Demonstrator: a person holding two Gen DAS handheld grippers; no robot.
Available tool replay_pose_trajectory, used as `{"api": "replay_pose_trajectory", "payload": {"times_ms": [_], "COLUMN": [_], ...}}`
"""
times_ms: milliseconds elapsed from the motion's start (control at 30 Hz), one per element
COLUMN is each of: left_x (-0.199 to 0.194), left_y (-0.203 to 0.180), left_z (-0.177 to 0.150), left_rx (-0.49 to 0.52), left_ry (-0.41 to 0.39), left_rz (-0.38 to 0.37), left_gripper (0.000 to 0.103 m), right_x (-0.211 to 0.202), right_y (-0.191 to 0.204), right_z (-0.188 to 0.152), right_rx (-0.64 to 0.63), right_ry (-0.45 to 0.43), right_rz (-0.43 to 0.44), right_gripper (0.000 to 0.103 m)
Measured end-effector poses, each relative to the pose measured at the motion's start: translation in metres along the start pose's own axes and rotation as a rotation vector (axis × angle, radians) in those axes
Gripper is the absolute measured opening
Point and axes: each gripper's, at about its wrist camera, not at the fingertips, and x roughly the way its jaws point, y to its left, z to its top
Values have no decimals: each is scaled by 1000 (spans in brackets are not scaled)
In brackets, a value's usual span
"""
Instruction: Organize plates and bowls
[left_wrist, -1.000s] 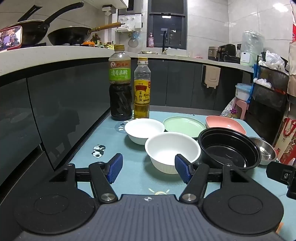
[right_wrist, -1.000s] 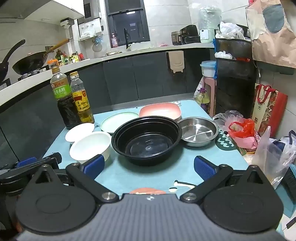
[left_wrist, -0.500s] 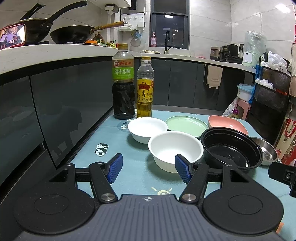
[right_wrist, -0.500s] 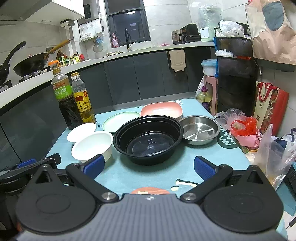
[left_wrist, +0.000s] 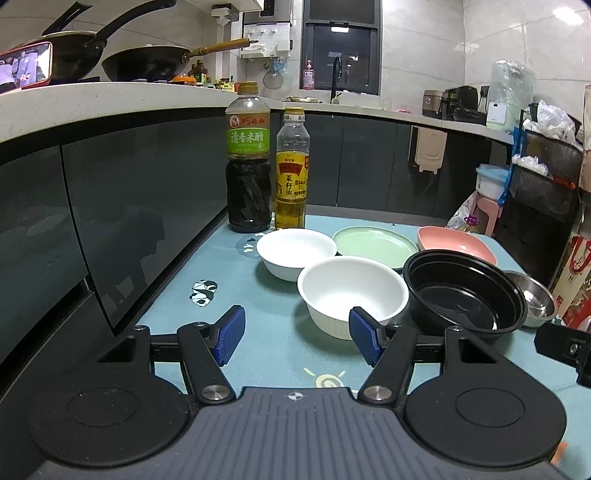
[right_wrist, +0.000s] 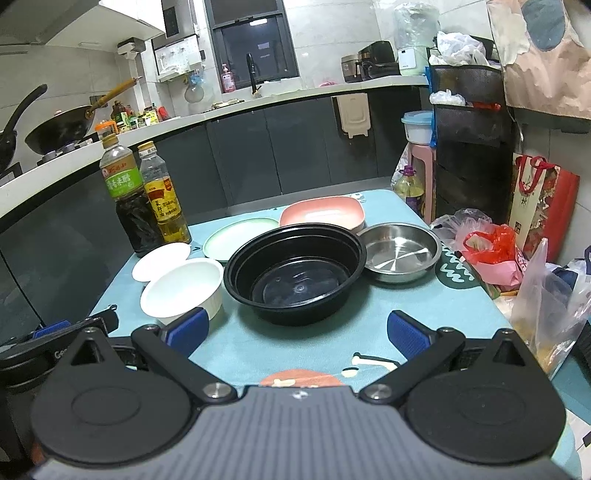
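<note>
Both grippers are wide open and hold nothing. The left gripper (left_wrist: 295, 334) hangs just in front of the big white bowl (left_wrist: 352, 293), and the right gripper (right_wrist: 295, 328) hangs in front of the black bowl (right_wrist: 295, 275). All the dishes sit close together on the blue surface (right_wrist: 406, 306). A push on the big white bowl could bump the small white bowl (left_wrist: 295, 253) into the two bottles (left_wrist: 269, 170) and tip them. The green plate (left_wrist: 375, 245) and pink dish (right_wrist: 321, 212) sit at the back. Only the right view shows the whole metal dish (right_wrist: 400, 256) and the plastic bags (right_wrist: 491, 251) at the edge.
</note>
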Motion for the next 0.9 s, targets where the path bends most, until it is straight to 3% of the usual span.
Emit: {"api": "replay_pose_trajectory", "payload": {"times_ms": [333,900], "left_x": [-4,-28], "left_y": [-5,-4], "left_z": [7,20], "left_rx": [2,-4], "left_ry": [19,23], "left_rz": [-1,4], "left_gripper": [59,59], "right_x": [8,-7], "right_y": [-15,3], "right_z": [5,17], "right_rx": [81,43], "right_ry": [28,-9], "right_rz": [12,80], "right_gripper": [33,33]}}
